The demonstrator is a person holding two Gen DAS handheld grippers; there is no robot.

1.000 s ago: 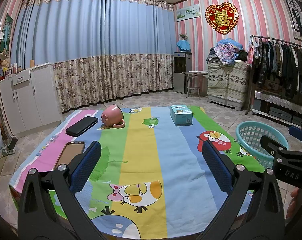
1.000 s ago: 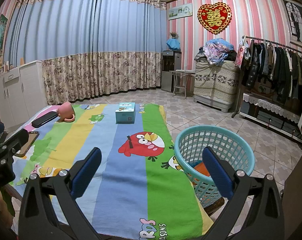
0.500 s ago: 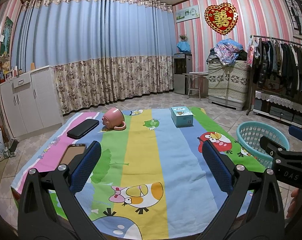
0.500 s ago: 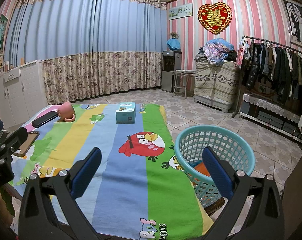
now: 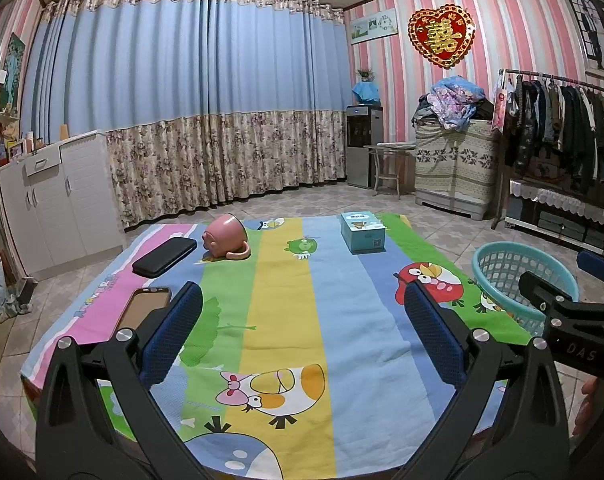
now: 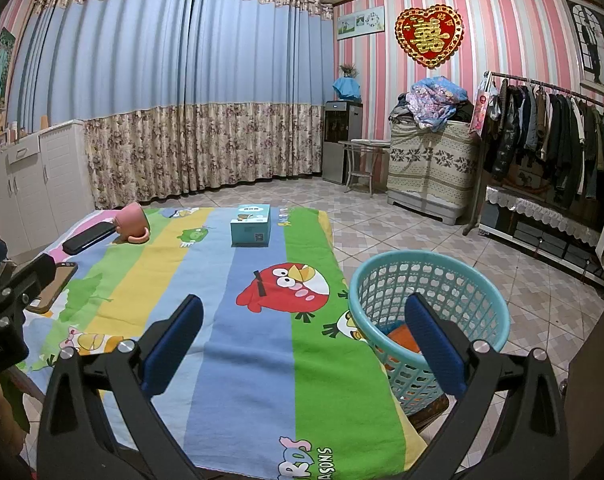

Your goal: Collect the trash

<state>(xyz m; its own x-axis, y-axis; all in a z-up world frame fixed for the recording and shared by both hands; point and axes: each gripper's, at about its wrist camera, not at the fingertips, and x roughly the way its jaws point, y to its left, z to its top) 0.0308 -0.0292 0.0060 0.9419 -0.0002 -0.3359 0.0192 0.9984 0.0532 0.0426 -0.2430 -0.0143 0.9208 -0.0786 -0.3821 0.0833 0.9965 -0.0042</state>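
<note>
A teal plastic basket (image 6: pixel 429 300) stands on the floor at the right edge of the table (image 6: pixel 242 344), with orange items inside; it also shows in the left wrist view (image 5: pixel 517 280). My left gripper (image 5: pixel 302 336) is open and empty above the near part of the striped cartoon cloth. My right gripper (image 6: pixel 302 344) is open and empty above the cloth's right side, its right finger in front of the basket. On the cloth lie a tipped pink mug (image 5: pixel 226 237), a teal box (image 5: pixel 361 232), a black case (image 5: pixel 164 256) and a phone (image 5: pixel 144 310).
White cabinets (image 5: pixel 54 208) stand at the left, curtains behind. A clothes rack (image 6: pixel 549 152), a covered chest with piled fabric (image 6: pixel 433 160) and a water dispenser (image 6: pixel 339 140) stand along the right and back walls. Tiled floor surrounds the table.
Both grippers stay open. The left wrist view has shifted slightly, with the table objects sitting a little higher and further right in frame. The right view is almost unchanged.
</note>
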